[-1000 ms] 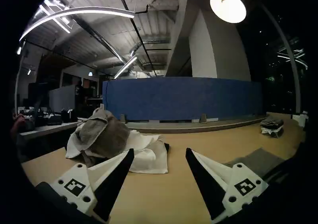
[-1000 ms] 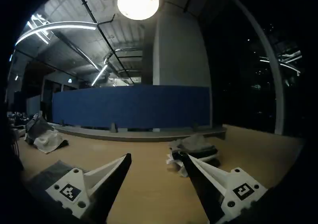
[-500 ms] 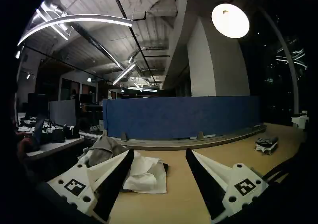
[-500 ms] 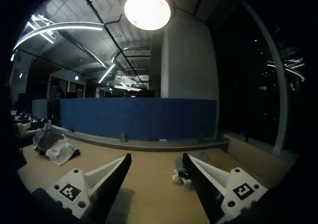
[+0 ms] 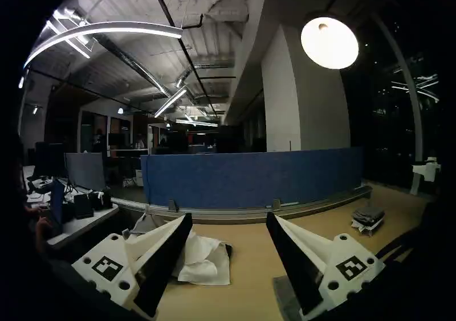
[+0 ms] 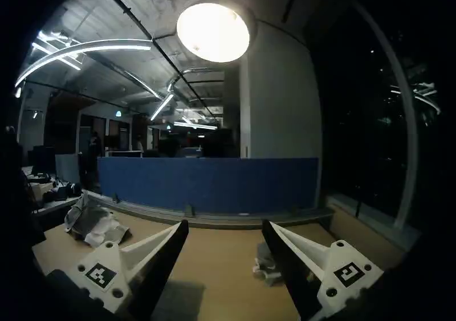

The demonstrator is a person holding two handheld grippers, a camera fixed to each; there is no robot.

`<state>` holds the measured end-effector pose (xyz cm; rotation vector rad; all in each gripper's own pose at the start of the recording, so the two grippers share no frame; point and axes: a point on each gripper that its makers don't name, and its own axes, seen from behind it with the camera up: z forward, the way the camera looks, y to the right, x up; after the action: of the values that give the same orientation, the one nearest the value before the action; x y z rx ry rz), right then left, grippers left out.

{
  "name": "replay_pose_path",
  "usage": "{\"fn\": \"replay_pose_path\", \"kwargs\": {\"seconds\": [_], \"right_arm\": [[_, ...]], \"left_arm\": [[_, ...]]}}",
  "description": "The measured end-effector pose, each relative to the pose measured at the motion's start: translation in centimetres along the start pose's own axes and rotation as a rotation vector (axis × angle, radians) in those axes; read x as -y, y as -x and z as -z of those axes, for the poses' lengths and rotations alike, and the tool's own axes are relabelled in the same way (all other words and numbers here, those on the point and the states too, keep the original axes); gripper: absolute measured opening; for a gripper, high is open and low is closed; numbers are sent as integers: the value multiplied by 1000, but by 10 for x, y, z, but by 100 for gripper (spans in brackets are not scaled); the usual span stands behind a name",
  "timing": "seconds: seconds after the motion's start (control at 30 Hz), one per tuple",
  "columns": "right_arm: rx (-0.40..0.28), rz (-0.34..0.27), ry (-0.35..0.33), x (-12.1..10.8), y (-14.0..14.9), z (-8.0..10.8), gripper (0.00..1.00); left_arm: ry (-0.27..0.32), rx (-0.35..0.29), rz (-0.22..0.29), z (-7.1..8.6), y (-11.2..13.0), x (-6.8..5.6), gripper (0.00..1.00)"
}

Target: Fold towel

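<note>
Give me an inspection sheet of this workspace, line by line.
Surface: light wooden tabletop, towels lying on it.
Job's things: crumpled white and grey towel heap; flat dark grey towel at the near edge.
Clutter: small stacked cloth pile at far right.
Grippers: left claw open, holding nothing; right claw open, holding nothing.
Cables: nothing seen.
Surroundings: long blue partition panel; round glowing ceiling lamp; neighbouring desk with dark equipment.
</note>
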<state>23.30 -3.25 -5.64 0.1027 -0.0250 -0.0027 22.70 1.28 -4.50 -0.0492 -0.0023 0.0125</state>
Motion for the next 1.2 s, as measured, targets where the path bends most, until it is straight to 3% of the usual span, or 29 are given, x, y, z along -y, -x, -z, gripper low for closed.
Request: {"fn": "replay_pose_path", "kwargs": {"seconds": [0.3,0.6,0.87,1.2], "right_arm": [[37,23,-38,6,6,3,100],[113,10,-88,21,28,2,100],[228,88,-165,40,62,8,100],[396,100,-274,54,96,24,100]], "left_arm": [[37,19,32,1,-5,-6,97],[104,86,-4,6,21,-25,97],[214,179,-20,21,58,-52,97],[426,328,-81,44,104,-94,97]]}}
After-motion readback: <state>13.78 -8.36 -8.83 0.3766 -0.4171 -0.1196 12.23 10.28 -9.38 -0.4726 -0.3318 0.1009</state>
